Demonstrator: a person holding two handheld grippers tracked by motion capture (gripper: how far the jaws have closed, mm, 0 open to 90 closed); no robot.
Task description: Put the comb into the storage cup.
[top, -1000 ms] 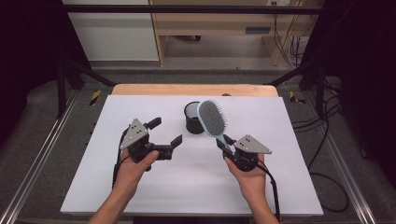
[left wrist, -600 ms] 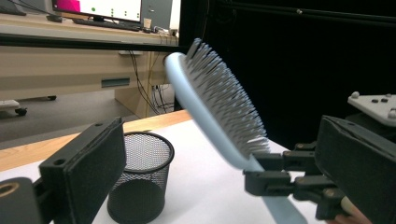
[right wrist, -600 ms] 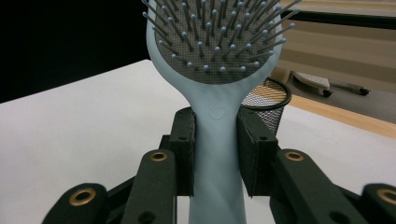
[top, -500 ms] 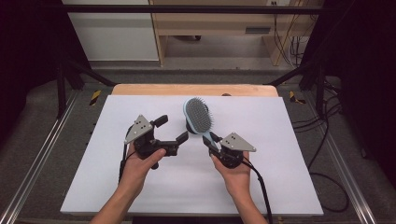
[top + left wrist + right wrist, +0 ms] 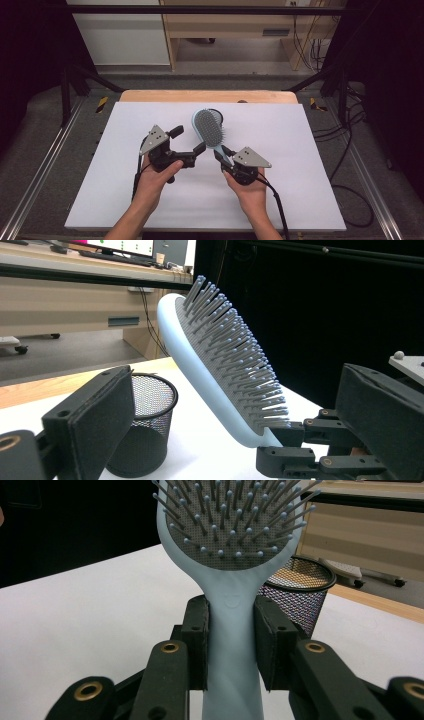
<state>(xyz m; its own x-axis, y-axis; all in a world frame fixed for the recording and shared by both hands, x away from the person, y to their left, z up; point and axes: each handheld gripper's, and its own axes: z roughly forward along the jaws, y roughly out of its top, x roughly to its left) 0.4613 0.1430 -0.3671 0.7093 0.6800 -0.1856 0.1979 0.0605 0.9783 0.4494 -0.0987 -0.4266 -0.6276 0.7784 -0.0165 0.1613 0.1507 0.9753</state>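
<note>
A light blue hairbrush (image 5: 207, 127) with grey bristles is held up over the white table (image 5: 300, 150), head tilted away from me. My right gripper (image 5: 222, 152) is shut on its handle; in the right gripper view both pads (image 5: 197, 640) press the handle (image 5: 232, 630) below the bristled head. My left gripper (image 5: 189, 141) stands open just left of the brush, its nearer fingertip close to the handle. In the left gripper view the brush (image 5: 220, 370) rises ahead between the wide-apart jaws, apart from both pads.
A black mesh cup (image 5: 218, 114) stands on the table right behind the brush head, also seen as the cup (image 5: 145, 430) and the cup (image 5: 297, 595). A wooden strip (image 5: 150, 96) lines the far table edge. Cables hang at the right.
My right gripper has carried the brush to the left, toward the left gripper, so the head now covers most of the mesh cup. The left gripper has barely shifted.
</note>
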